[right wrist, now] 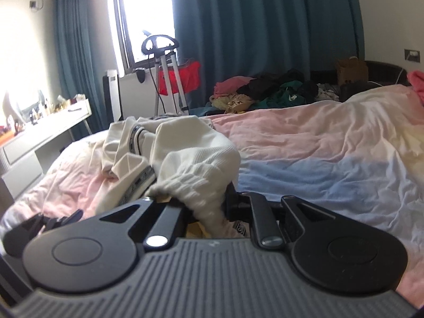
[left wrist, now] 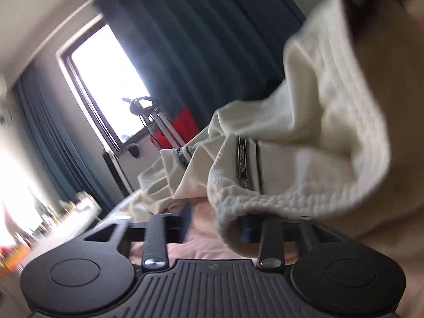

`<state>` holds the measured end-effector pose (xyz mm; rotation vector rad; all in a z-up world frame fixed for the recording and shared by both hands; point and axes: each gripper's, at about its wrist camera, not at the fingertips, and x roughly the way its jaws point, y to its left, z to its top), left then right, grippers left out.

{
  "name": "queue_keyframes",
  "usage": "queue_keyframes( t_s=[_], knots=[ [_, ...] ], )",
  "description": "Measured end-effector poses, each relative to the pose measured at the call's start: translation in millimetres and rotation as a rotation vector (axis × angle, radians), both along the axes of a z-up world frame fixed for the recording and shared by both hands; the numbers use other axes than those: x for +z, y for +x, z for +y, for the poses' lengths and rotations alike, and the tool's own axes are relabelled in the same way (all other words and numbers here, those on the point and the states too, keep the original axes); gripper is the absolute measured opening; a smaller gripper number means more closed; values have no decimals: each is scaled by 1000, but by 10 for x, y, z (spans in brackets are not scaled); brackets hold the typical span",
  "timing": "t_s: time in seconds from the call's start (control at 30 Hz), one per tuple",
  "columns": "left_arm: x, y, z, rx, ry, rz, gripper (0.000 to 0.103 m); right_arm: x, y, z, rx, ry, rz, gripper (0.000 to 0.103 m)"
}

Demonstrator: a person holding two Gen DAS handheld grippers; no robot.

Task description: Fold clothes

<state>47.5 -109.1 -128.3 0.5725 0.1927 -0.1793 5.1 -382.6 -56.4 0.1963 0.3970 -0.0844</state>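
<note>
A cream-white knitted garment [right wrist: 190,156] with a dark patterned stripe lies bunched on the pink and blue bed cover [right wrist: 318,148]. My right gripper [right wrist: 204,206] is shut on its ribbed hem, and the cloth hangs over and between the fingers. In the left wrist view the same white garment [left wrist: 304,143] is lifted and drapes from the upper right down to my left gripper [left wrist: 214,225]. The ribbed edge lies over the right finger. The left finger stands apart from it, so the jaws look open. The view is tilted and blurred.
A pile of mixed clothes [right wrist: 267,90] lies at the far side of the bed. A white desk [right wrist: 47,132] with small items stands at the left. A garment steamer stand [right wrist: 164,61] with something red is by the window and teal curtains [right wrist: 265,21].
</note>
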Motion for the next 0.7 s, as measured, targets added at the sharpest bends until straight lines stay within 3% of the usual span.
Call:
queue_keyframes(
  t_s=[0.1,0.3,0.43,0.53,0.7],
  knots=[
    [266,-59,203,14,-157,-21,10,-31,0,40,15,-19,26,14],
    [912,-120,989,157,-588,-23,9,-75,7,290,126,-91,83,14],
    [1020,-78,1773,337,-833,73,9,-130,-9,647,289,-197,109,17],
    [869,145,2275,458,-919,223,9,-260,-22,979,436,-252,150,28],
    [413,383,2689,577,-973,477,9,-418,-114,1414,564,-433,180,42]
  ],
)
